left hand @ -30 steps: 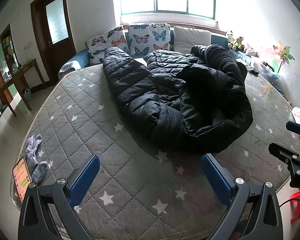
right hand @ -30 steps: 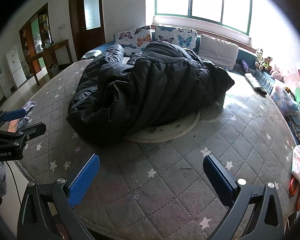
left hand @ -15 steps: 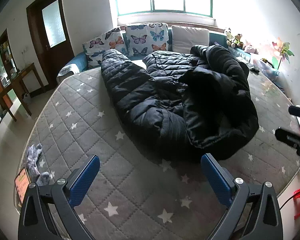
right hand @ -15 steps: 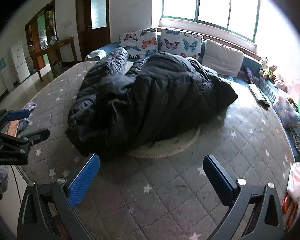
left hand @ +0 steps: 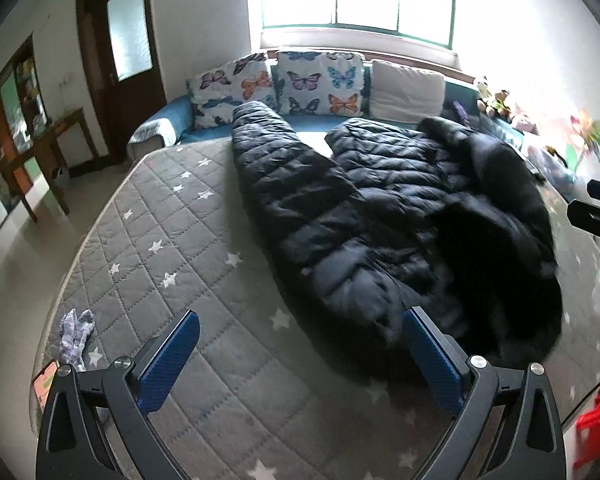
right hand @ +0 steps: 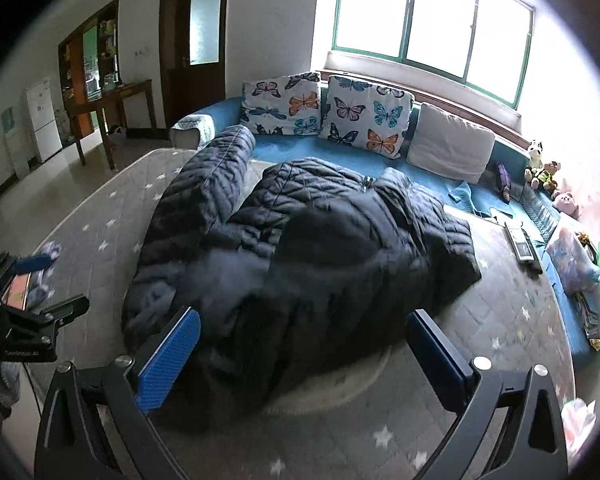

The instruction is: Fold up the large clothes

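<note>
A large black quilted down coat [left hand: 380,216] lies rumpled on the grey star-patterned mattress [left hand: 160,240], one sleeve stretched toward the pillows. It also shows in the right wrist view [right hand: 300,256]. My left gripper [left hand: 300,356] is open and empty, just short of the coat's near hem. My right gripper [right hand: 304,356] is open and empty, over the coat's near edge. The right gripper shows at the right edge of the left wrist view [left hand: 596,216], and the left gripper at the left edge of the right wrist view [right hand: 32,320].
Butterfly pillows [left hand: 296,84] and a white pillow [left hand: 408,92] stand on the blue sofa [right hand: 284,148] behind the mattress [right hand: 500,340]. Socks [left hand: 76,332] and a phone [left hand: 46,384] lie at the mattress's left edge. A round white mat [right hand: 340,384] lies under the coat. Remotes [right hand: 520,240] lie at right.
Both grippers have moved forward toward the coat, which now looks larger and closer in both views. The coat itself has not moved. Both grippers stay open.
</note>
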`<action>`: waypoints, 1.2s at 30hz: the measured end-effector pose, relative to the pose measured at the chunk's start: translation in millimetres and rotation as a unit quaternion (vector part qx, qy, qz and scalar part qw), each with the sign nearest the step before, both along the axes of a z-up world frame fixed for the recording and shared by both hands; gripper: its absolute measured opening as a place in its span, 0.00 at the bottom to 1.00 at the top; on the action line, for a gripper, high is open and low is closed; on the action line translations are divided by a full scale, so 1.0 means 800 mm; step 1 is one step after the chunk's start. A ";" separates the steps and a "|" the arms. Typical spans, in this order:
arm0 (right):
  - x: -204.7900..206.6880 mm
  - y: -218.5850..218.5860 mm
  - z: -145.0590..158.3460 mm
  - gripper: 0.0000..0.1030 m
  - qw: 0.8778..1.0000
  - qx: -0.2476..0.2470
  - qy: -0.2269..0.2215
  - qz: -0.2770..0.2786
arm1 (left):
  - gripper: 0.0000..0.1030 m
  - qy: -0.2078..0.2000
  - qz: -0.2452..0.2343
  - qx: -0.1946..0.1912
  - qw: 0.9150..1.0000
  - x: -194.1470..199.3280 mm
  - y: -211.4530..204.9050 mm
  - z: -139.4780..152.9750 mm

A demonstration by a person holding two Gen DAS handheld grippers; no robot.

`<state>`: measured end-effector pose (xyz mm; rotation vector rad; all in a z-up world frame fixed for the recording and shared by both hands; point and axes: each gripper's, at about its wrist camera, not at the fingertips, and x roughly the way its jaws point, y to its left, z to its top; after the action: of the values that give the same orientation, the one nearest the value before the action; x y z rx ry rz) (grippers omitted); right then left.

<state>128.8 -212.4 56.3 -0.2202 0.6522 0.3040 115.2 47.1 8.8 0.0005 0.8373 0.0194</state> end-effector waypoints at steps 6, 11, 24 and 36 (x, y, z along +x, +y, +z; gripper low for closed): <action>0.057 0.024 -0.004 1.00 1.000 -0.019 0.008 -0.021 | 1.00 0.016 0.006 -0.043 0.999 0.074 0.044 0.001; 0.101 0.028 -0.023 0.89 0.998 -0.039 0.033 -0.048 | 1.00 0.031 0.011 -0.056 0.998 0.134 0.070 -0.014; 0.033 -0.063 -0.018 0.53 0.997 0.017 0.035 -0.064 | 1.00 0.063 0.006 -0.158 0.985 0.222 0.111 -0.063; -0.026 -0.122 -0.075 0.57 0.985 0.056 0.119 -0.108 | 1.00 0.116 0.007 -0.243 0.963 0.265 0.126 -0.121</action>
<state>108.2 -310.4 -3.3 -0.0031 0.8848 0.1590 327.4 148.2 -87.6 -0.4744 1.0590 -0.1776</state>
